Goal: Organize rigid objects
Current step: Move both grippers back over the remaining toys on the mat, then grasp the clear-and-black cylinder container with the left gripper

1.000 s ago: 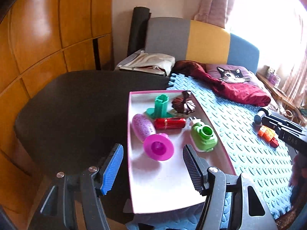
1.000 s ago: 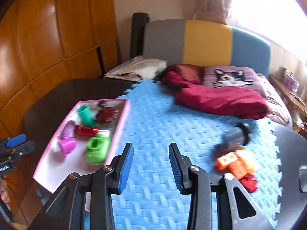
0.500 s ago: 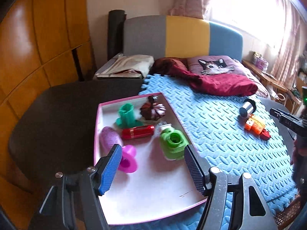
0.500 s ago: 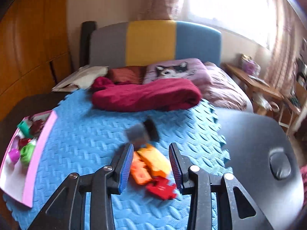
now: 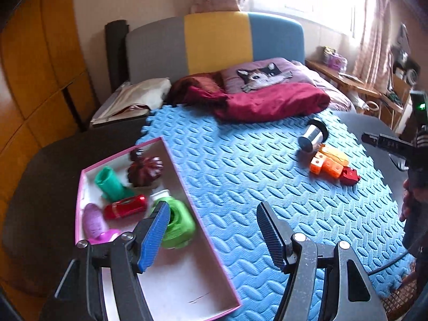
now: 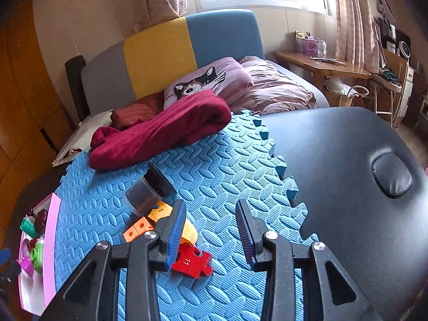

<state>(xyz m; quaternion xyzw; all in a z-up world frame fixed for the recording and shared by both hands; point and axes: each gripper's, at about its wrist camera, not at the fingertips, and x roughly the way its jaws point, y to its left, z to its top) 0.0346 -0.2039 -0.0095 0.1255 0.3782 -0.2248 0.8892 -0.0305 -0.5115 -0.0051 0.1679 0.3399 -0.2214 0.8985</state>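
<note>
R tool (image 6: 210,227) hangs over the blue mat (image 6: 227,165), part open, nothing in it. Just by its L side: red puzzle piece (image 6: 193,263), orange blocks (image 6: 137,230), yellow block (image 6: 187,231), metal cup (image 6: 148,191). These 4 are still loose. L tool (image 5: 214,235) is open wider, empty too, over the pink tray's (image 5: 182,184) edge. Tray has 6 toys in already, e.g. green one (image 5: 179,227). So more than half done, I think.

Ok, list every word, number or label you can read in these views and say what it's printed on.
"11": on the red puzzle-shaped piece, white digits, right wrist view.
"DAS": on the black bar of the right gripper at the edge of the left wrist view; faint, possibly incomplete.
Label on the red cylinder in the pink box: too blurred to read.
Packages on the wooden side table: too small to read.
</note>
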